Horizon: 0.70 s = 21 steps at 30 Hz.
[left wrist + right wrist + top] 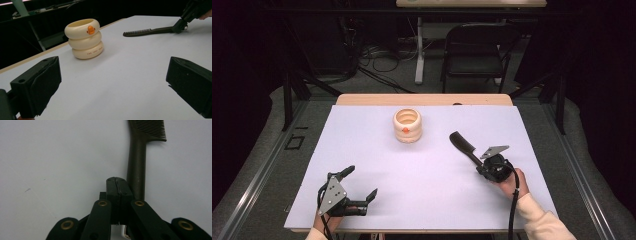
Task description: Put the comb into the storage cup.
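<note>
Fingers of the right gripper (117, 185) are pressed together with nothing between them, the comb (136, 165) handle just beside them. Left gripper (362, 186) rests near the table's (422, 200) front edge, its 2 fingers spread wide. Bare tabletop lies between both grippers and the cream ring-shaped cup (408, 126).

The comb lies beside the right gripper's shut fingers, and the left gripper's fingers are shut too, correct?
Not quite. The left gripper has its fingers wide apart, as the left gripper view shows. The comb does lie beside the right gripper's shut fingers.
</note>
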Tool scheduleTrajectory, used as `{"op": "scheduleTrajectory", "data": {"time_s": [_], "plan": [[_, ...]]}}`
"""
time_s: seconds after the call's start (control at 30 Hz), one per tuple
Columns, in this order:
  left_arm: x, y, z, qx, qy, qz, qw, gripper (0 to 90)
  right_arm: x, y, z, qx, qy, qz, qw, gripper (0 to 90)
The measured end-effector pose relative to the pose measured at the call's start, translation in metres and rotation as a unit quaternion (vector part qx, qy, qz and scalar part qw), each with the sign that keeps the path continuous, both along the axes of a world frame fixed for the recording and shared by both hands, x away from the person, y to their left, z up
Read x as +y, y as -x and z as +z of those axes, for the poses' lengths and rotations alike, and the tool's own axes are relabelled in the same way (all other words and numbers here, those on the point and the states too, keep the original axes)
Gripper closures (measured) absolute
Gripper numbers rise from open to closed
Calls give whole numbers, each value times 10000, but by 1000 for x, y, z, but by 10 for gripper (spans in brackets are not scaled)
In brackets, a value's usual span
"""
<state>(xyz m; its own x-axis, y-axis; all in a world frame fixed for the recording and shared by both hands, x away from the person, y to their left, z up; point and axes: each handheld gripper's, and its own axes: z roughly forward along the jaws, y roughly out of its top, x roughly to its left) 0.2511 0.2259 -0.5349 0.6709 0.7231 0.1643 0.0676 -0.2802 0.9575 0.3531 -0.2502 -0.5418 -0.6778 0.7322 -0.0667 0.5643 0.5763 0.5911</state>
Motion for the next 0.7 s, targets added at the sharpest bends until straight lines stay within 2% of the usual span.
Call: {"op": "scheduleTrajectory", "data": {"time_s": [0.7], "plan": [[0,0,0,1,-9,-2,10000,1,-12,-5,-1,-4,116,-226,9997,900]]}}
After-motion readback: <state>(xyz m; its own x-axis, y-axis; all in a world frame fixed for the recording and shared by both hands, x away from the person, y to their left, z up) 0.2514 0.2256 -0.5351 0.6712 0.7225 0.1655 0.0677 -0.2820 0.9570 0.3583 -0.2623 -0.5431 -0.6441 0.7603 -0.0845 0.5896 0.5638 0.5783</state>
